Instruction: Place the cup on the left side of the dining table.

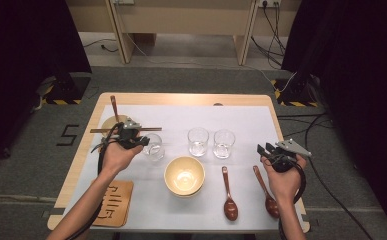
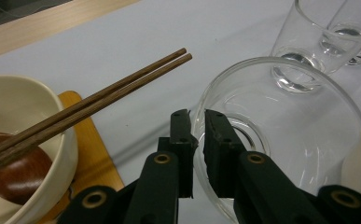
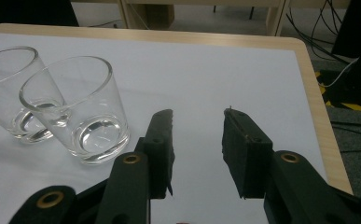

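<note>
My left gripper (image 2: pixel 193 140) is clamped on the wall of the clear glass cup (image 2: pixel 281 140), lifted and tilted, beside the cream ceramic bowl (image 1: pixel 184 175) at its 5 o'clock; right gripper (image 3: pixel 197 154) idle, jaws apart.

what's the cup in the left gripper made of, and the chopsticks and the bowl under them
Cup pinched by the left gripper: clear glass, see-through with bright rim glints. Chopsticks: dark brown wood by the look, matte with faint grain. Bowl: cream, smooth and slightly glossy, probably glazed ceramic, possibly melamine.
</note>
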Tool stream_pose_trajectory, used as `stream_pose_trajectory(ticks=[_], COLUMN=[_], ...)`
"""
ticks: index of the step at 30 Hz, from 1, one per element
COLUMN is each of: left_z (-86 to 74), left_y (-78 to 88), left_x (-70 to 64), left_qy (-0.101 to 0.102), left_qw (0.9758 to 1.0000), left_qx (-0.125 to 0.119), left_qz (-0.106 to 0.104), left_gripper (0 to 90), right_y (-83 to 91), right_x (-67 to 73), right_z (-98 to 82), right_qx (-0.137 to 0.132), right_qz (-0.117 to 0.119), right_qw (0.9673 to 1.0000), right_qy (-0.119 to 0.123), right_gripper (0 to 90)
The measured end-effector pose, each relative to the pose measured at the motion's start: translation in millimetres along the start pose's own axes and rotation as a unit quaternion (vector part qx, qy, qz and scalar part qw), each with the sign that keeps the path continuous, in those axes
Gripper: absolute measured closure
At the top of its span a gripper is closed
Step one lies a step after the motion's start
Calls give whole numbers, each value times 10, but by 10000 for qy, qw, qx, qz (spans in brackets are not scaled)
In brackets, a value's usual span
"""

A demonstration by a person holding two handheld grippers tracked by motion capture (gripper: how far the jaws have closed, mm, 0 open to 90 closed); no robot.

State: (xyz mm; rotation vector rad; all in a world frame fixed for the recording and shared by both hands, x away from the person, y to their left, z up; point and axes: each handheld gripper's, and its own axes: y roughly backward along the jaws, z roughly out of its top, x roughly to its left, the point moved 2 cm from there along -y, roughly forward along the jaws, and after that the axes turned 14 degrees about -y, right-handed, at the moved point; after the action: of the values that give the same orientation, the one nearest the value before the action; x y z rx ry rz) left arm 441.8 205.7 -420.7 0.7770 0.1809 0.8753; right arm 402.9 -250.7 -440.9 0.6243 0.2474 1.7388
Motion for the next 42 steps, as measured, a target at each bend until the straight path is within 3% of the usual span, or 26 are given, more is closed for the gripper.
stream_pose_trajectory(ticks=[28,42], left_z=[-295,-471], left_y=[231,273], left_x=[215,327], left_qy=[311,427], left_qw=[9991,9983], left_qx=[-7,158], left_qz=[285,363], left_gripper=[811,812], right_y=[12,11], right_x=[-6,-6], right_z=[10,10], right_qx=[-32,-34], right_qz=[-9,-13], right_qw=[10000,10000], right_qy=[11,7], right_gripper=[636,637])
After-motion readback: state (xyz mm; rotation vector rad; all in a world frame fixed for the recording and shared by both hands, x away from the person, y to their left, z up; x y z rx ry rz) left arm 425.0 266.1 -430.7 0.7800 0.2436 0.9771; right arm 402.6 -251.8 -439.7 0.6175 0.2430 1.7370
